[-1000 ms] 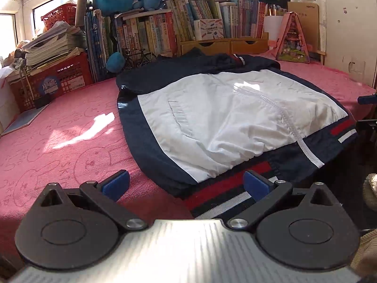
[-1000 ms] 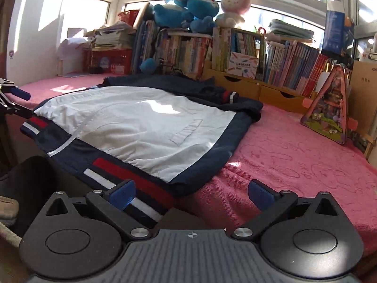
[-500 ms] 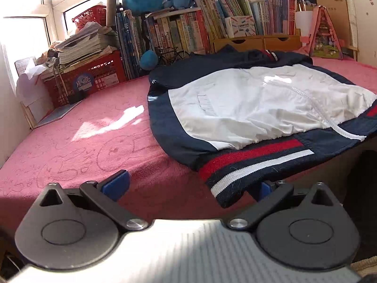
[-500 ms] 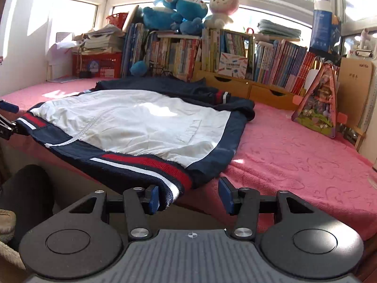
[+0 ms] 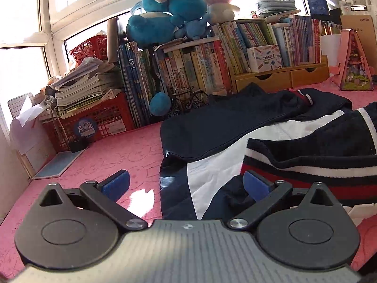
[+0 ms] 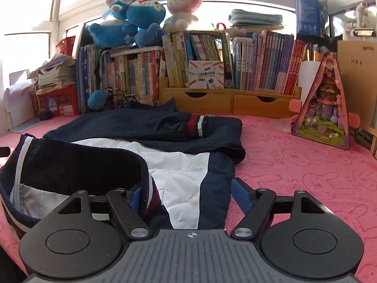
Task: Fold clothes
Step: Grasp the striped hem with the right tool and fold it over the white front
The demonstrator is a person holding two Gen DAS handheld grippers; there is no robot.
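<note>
- The jacket (image 5: 278, 139), navy and white, lies on the pink blanket (image 5: 122, 155), its striped red-white-navy hem (image 5: 325, 165) folded back over the white front panel (image 6: 179, 179).
- Left gripper (image 5: 186, 184): fingers spread wide; the right pad (image 5: 255, 185) lies against the folded hem, the left pad (image 5: 115, 184) sits over bare blanket. Nothing is pinched.
- Right gripper (image 6: 186, 198): fingers also spread; the left pad (image 6: 134, 199) is half buried under the rolled hem, the right pad (image 6: 240, 194) is at the jacket's navy side edge. No clamping visible.
- A red crate (image 5: 94, 122) holds stacked papers; a wooden drawer unit (image 6: 231, 102) carries rows of books.
- How the hem sits at the left pad of the right gripper is hard to make out.
</note>
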